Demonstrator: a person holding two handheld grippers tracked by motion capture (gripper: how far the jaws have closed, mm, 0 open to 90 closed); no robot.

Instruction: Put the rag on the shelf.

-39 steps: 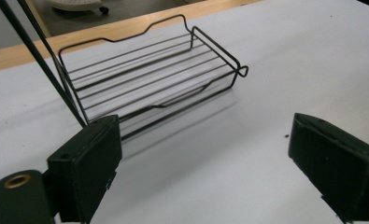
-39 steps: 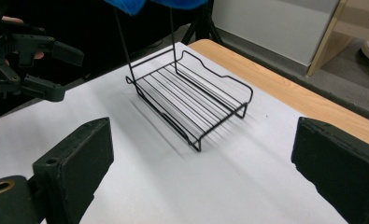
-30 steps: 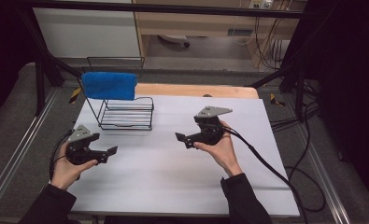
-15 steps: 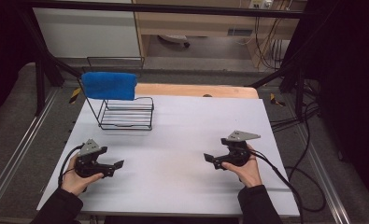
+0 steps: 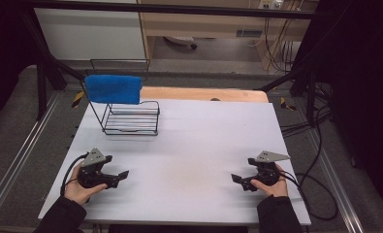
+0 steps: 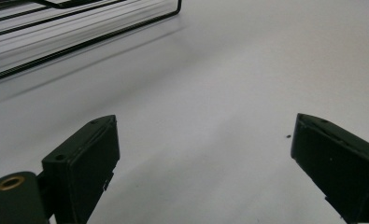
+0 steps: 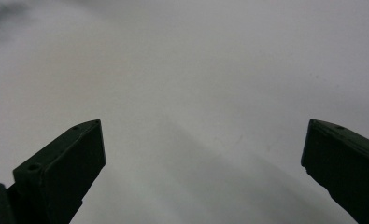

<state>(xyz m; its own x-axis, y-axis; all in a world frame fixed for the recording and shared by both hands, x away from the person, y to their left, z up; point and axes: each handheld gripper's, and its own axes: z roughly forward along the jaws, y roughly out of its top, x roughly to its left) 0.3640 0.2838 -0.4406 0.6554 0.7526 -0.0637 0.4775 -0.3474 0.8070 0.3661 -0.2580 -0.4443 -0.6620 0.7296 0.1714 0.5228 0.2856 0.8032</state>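
Note:
A blue towel [image 5: 113,89] hangs over the top rail of a black wire rack [image 5: 131,118] at the table's back left. My left gripper [image 5: 120,176] rests low near the front left edge, open, nothing between its jaws; in the left gripper view [image 6: 205,158] the rack's base wires [image 6: 70,32] lie ahead at upper left. My right gripper [image 5: 238,181] sits near the front right edge, pointing left, open and empty. The right gripper view [image 7: 203,163] looks down on bare white tabletop between wide-apart jaws.
The white table [image 5: 199,141] ends in a wooden strip [image 5: 203,93] at the back. Cables [image 5: 315,189] trail off the right side onto the floor. Metal frame rails [image 5: 14,160] run along the left.
Both grippers have drawn back toward the table's front edge and lowered, the left toward the front left corner, the right toward the front right. The towel and rack have stayed put.

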